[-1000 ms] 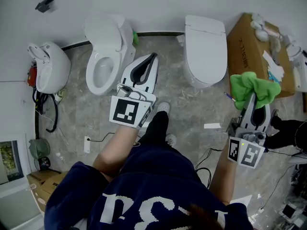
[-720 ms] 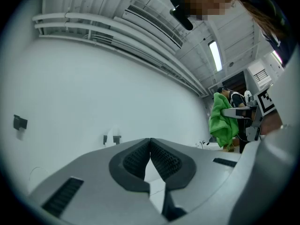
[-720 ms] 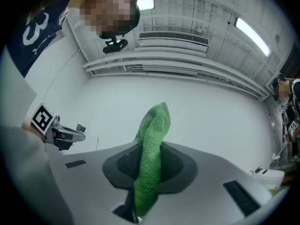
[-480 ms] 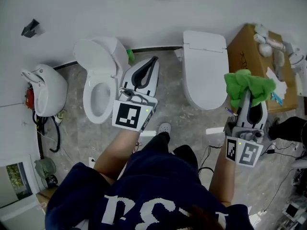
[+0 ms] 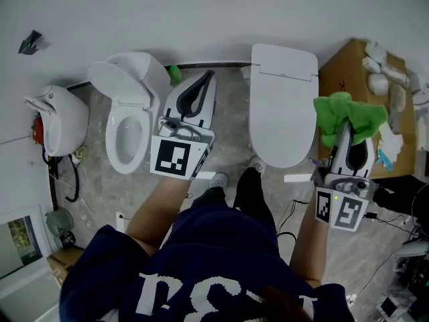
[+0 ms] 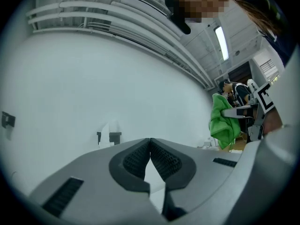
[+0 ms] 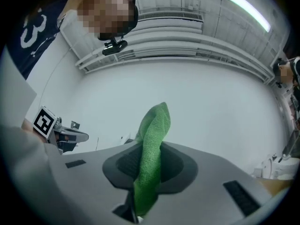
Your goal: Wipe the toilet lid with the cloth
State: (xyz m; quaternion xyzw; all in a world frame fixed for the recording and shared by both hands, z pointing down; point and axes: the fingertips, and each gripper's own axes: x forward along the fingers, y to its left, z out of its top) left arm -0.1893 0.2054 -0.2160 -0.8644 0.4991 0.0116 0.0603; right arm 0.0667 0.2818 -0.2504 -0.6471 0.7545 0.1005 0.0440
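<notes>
Grey tile floor. I've stepped in, so the closed toilet lid point(image 5: 281, 106) is now dead ahead. Right gripper point(image 7: 151, 158) fingers are clamped on the green cloth point(image 5: 352, 116), just off the lid's right edge, no contact yet. Left gripper point(image 6: 150, 149) fingers together, empty. Looks ready to start wiping.

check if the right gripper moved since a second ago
Yes: the right gripper advanced toward the wall, from off the closed toilet's front to alongside it.
</notes>
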